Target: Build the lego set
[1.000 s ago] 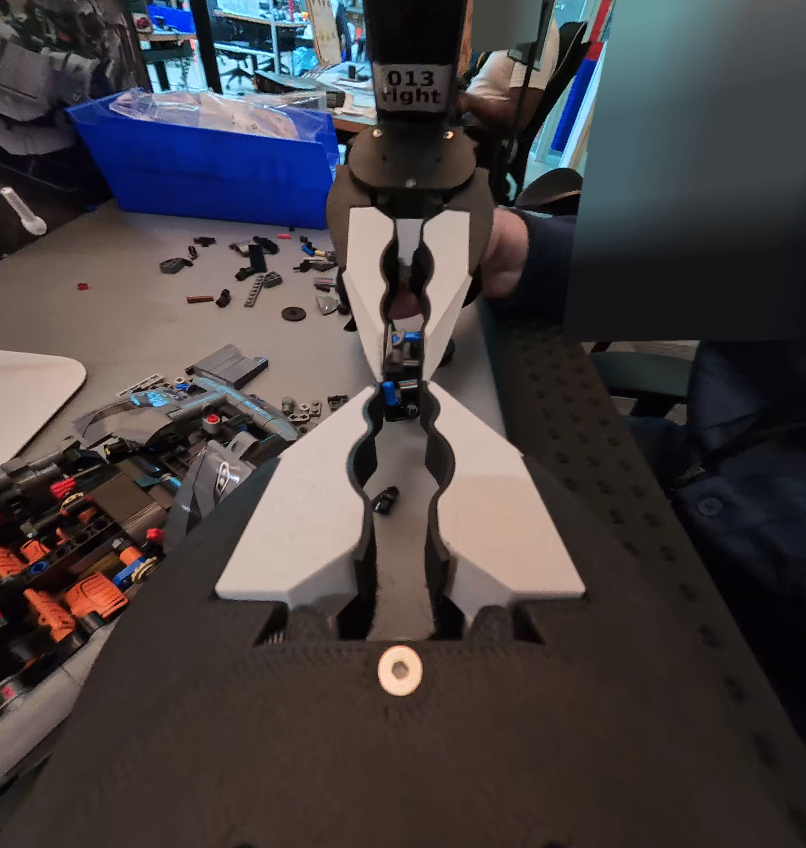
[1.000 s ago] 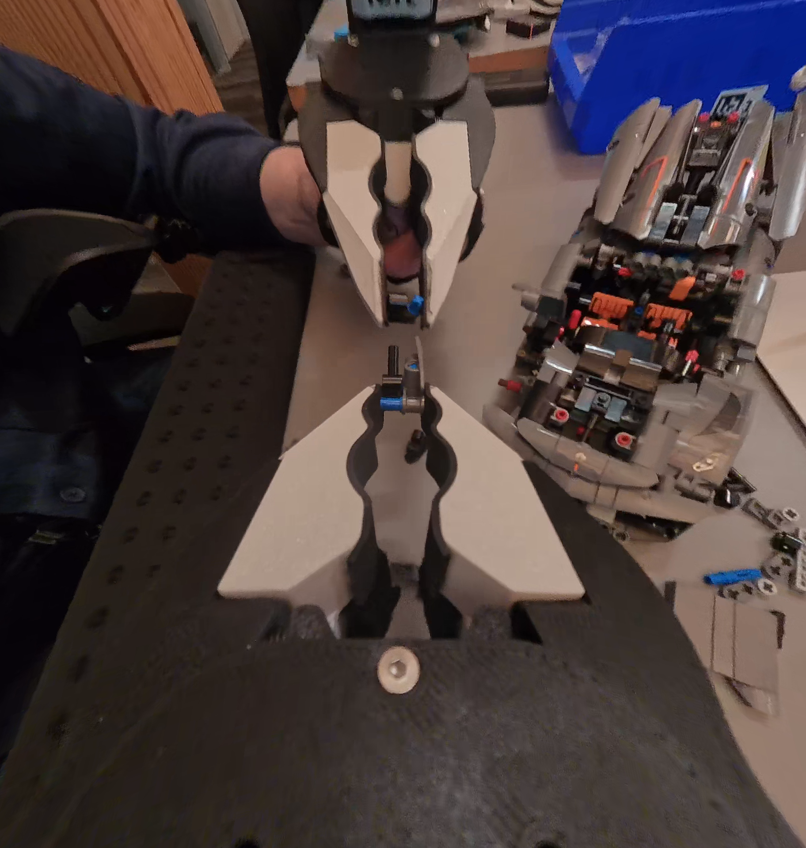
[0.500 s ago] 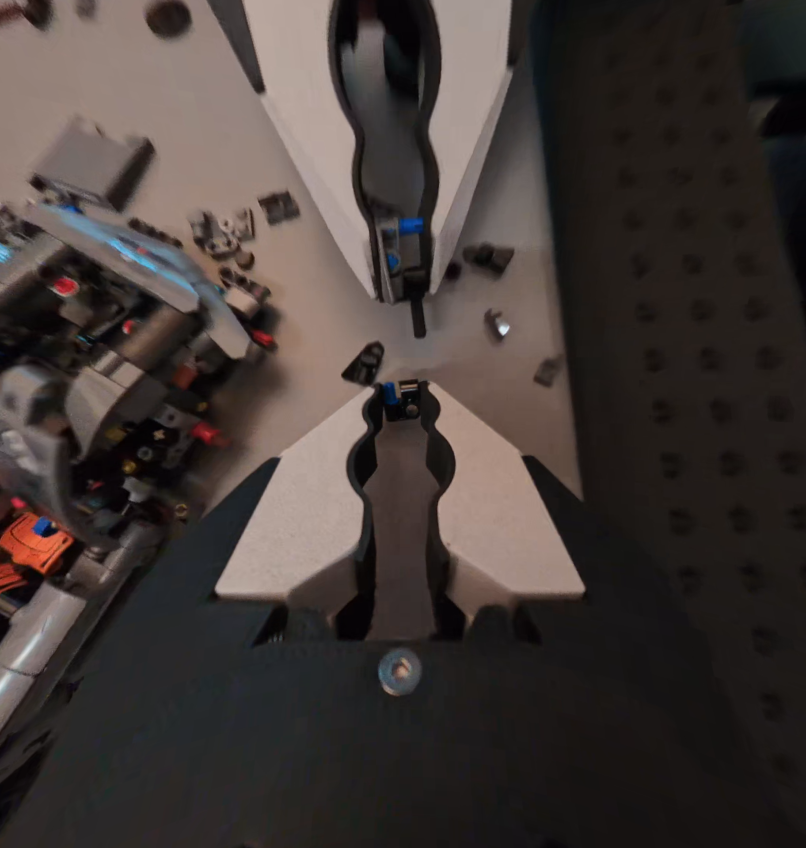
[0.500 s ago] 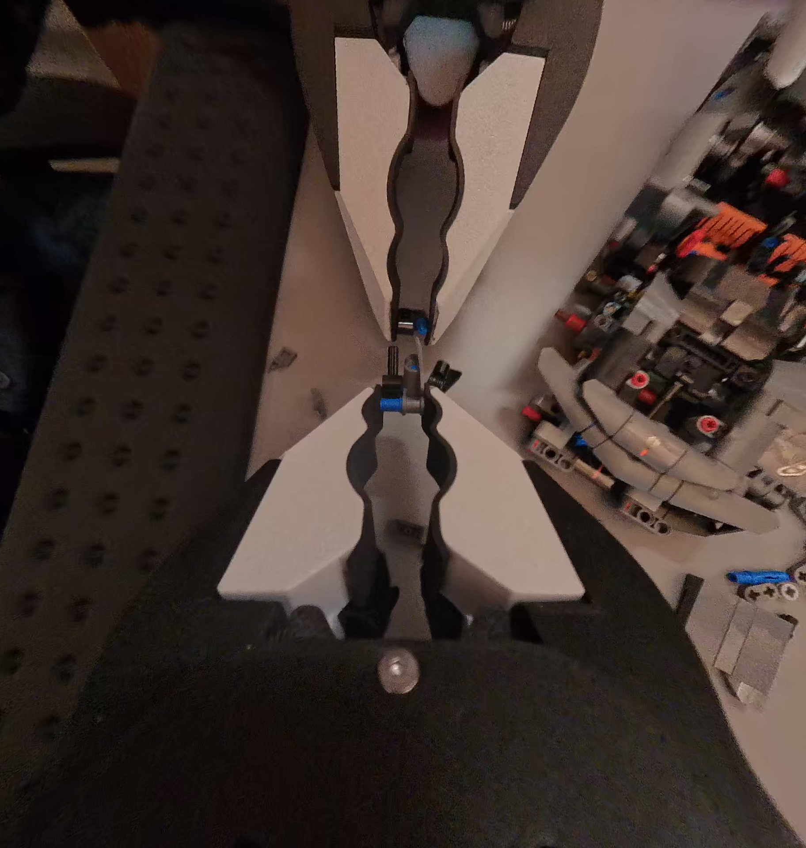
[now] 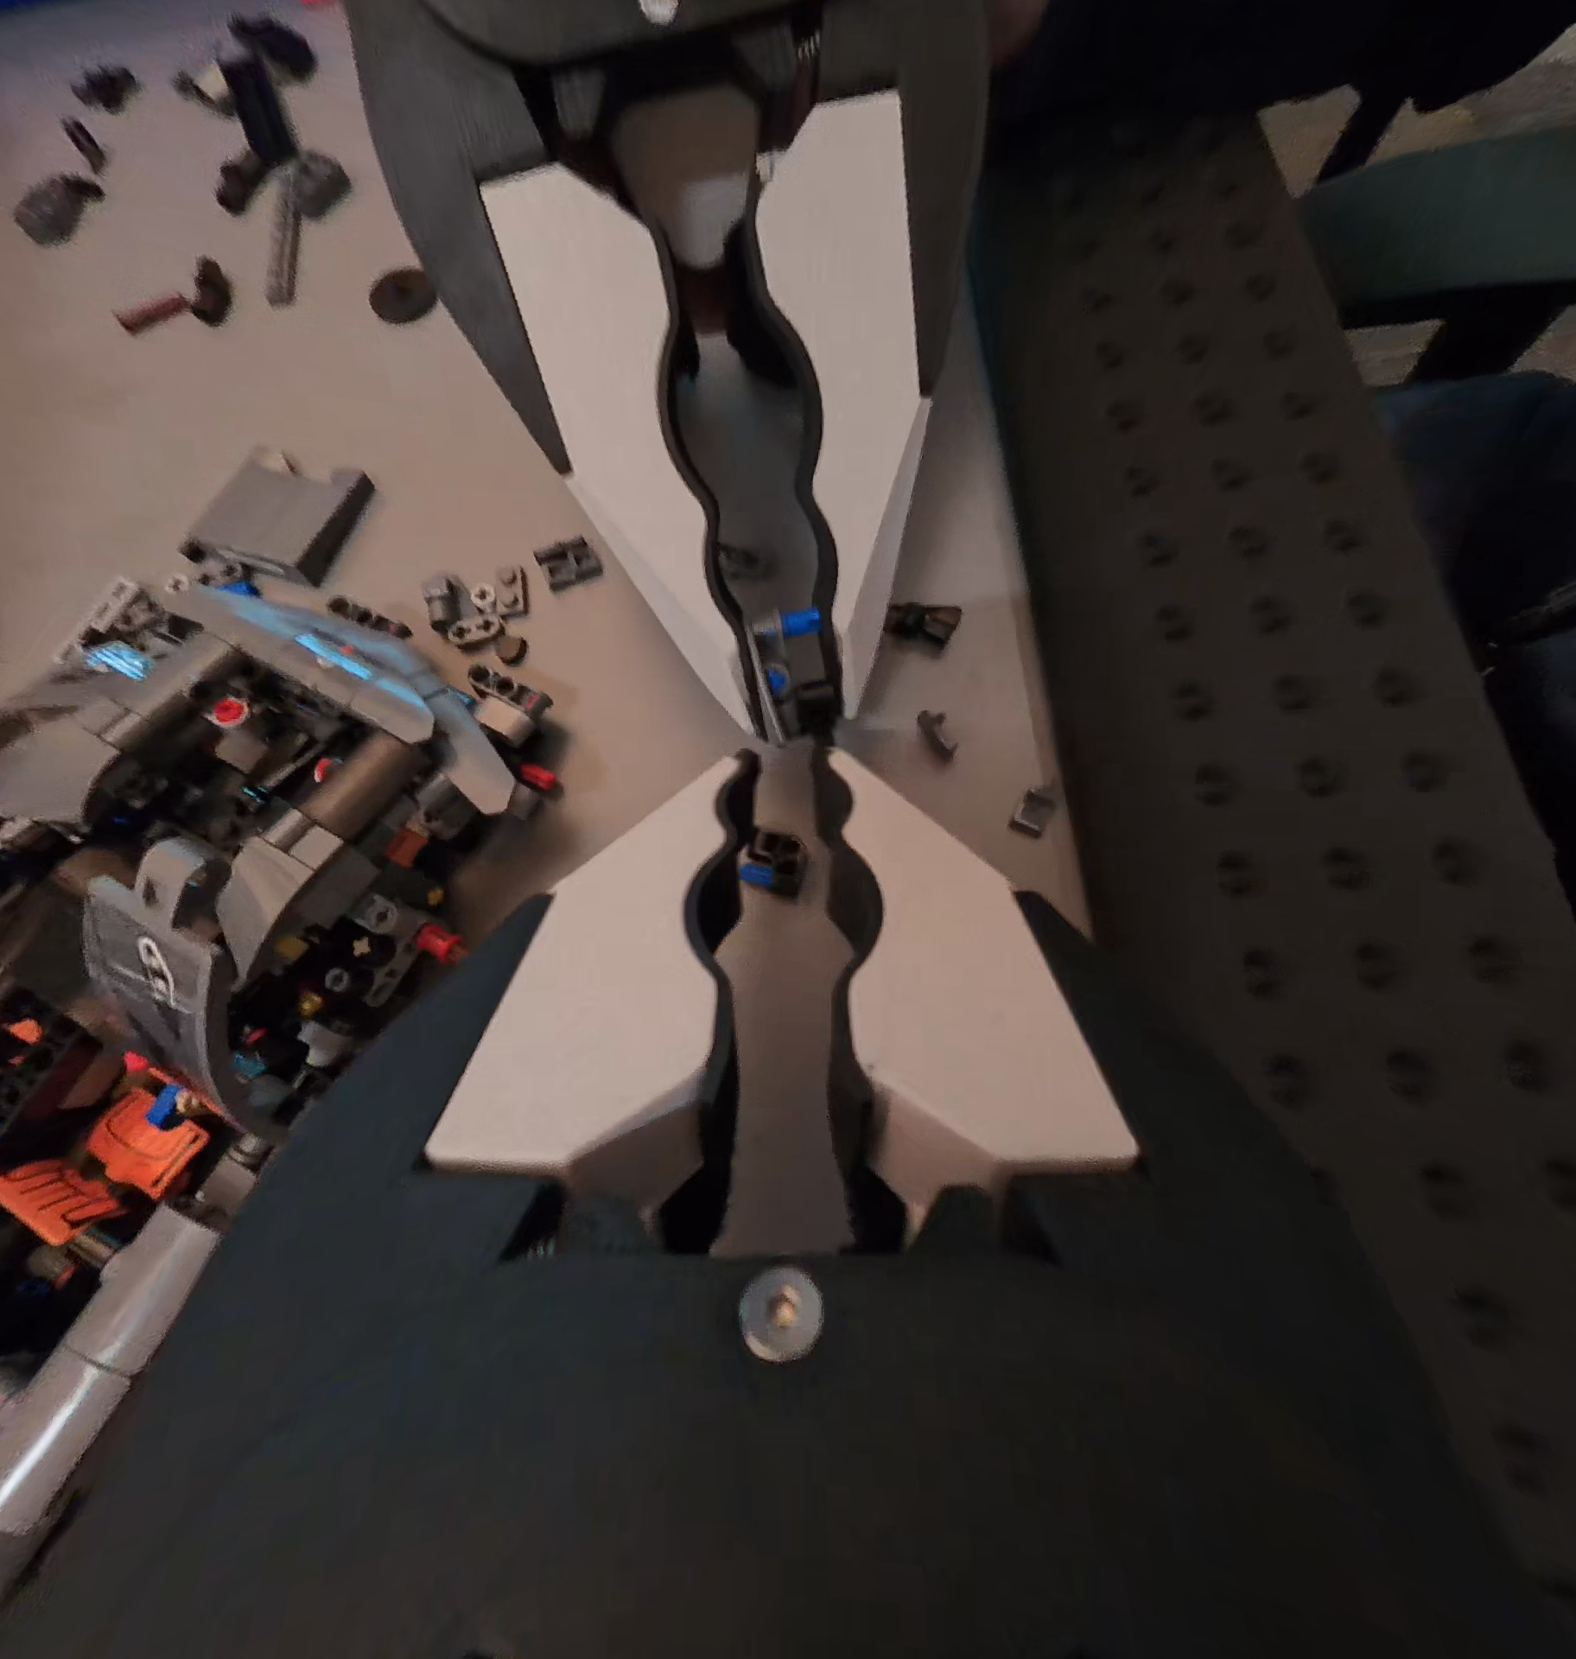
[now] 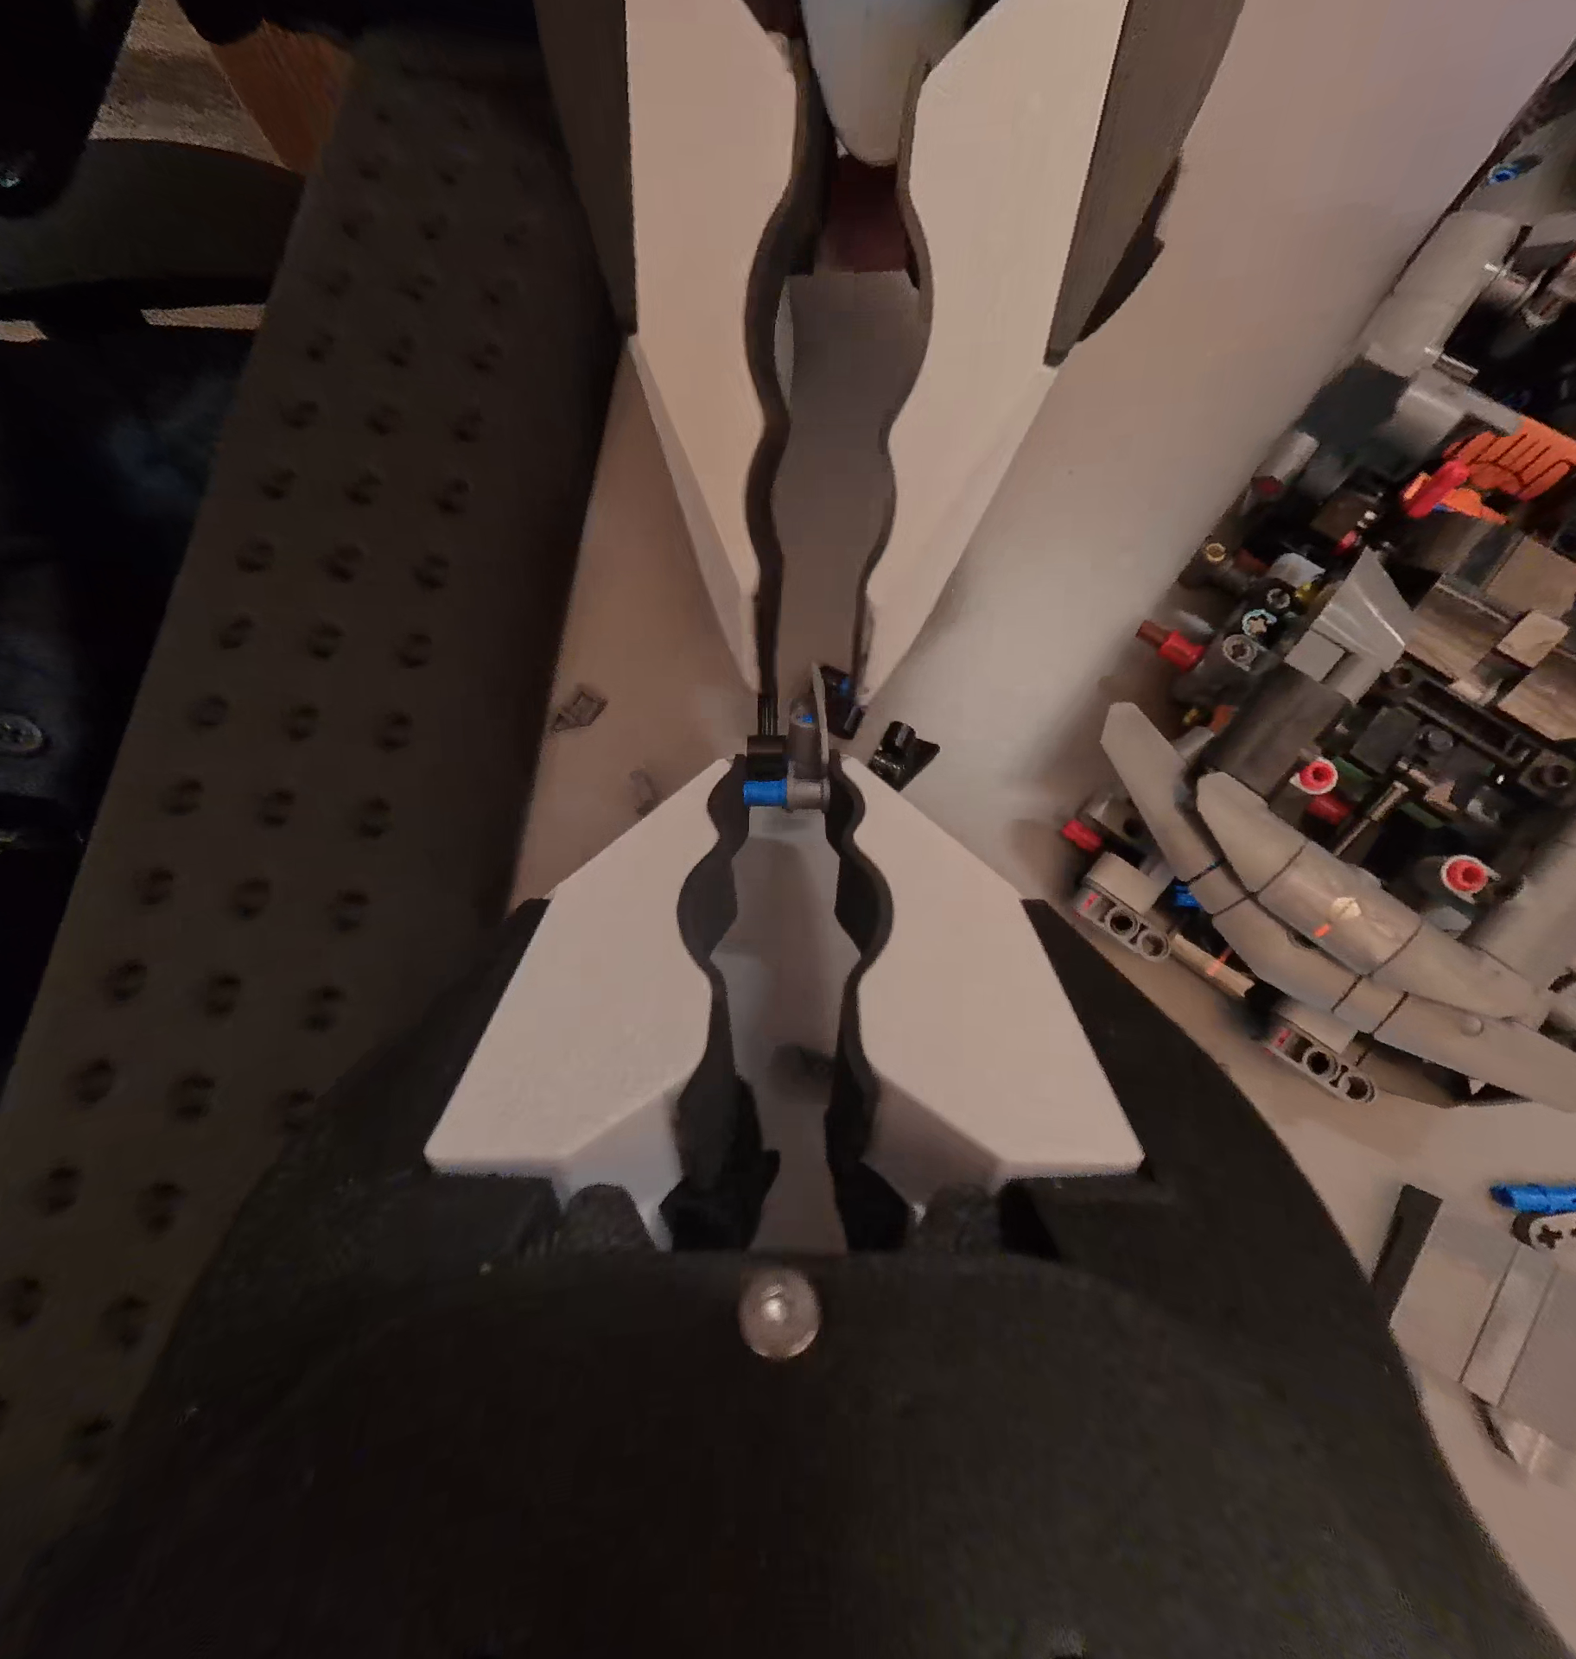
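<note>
The right gripper's (image 6: 784, 763) jaws pinch a grey piece (image 6: 804, 783); I cannot tell if the left gripper's (image 5: 784, 763) nearly shut jaws hold the black piece (image 5: 774, 864), so a crooked push could drop it.

2 grippers (image 5: 780, 763) (image 6: 789, 781), 1 part-built grey model (image 5: 228, 808), 2 small black-and-blue pieces (image 5: 775, 862) (image 6: 784, 772)

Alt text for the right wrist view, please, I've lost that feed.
The right tool pinches a small grey-and-black lego piece with a blue pin at its tips, nose to nose with the left tool, which enters from the top. A large grey lego model lies to the right.
</note>
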`<control>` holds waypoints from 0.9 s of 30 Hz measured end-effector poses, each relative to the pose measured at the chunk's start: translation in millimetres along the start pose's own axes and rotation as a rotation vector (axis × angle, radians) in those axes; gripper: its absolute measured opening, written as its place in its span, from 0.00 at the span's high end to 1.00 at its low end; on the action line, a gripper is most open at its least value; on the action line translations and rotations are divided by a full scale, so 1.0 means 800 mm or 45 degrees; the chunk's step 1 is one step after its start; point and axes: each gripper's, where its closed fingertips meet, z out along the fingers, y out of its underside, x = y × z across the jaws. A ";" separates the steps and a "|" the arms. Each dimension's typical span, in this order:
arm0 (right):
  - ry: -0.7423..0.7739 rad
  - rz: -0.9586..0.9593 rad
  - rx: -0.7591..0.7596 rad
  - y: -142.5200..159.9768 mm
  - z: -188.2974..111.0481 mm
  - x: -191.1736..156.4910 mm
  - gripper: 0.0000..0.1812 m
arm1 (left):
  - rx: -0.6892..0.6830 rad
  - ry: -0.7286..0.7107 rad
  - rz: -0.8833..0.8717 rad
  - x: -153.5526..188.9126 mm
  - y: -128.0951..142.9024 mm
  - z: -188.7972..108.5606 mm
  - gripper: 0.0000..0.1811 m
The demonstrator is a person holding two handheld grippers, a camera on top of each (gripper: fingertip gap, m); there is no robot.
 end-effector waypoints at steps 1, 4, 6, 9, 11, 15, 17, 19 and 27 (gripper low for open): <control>0.002 -0.008 -0.006 0.000 0.001 -0.001 0.92 | 0.006 -0.020 0.015 -0.002 -0.001 0.001 0.98; 0.018 -0.030 -0.042 0.004 0.004 0.000 0.92 | -0.019 -0.034 0.049 -0.001 0.003 0.006 1.00; 0.017 -0.024 -0.047 0.004 0.003 0.000 0.92 | -0.025 -0.043 0.054 -0.001 0.003 0.006 1.00; 0.056 -0.060 -0.082 0.003 0.001 0.000 0.92 | -0.037 -0.049 0.059 -0.002 0.001 0.003 1.00; 0.081 -0.086 -0.136 0.007 0.004 0.001 0.92 | -0.067 -0.060 0.066 -0.001 0.003 0.005 1.00; 0.097 -0.132 -0.256 0.023 0.012 -0.001 0.92 | -0.123 -0.047 0.079 0.004 0.007 0.009 1.00; 0.123 -0.159 -0.313 0.029 0.015 0.001 0.92 | -0.077 -0.006 0.059 0.010 -0.003 0.004 1.00; 0.113 -0.148 -0.285 0.024 0.016 0.000 0.92 | -0.024 -0.008 0.041 0.010 -0.015 -0.002 1.00; 0.098 -0.080 -0.233 0.022 0.011 0.004 0.92 | 0.041 0.037 -0.045 0.003 -0.012 -0.006 1.00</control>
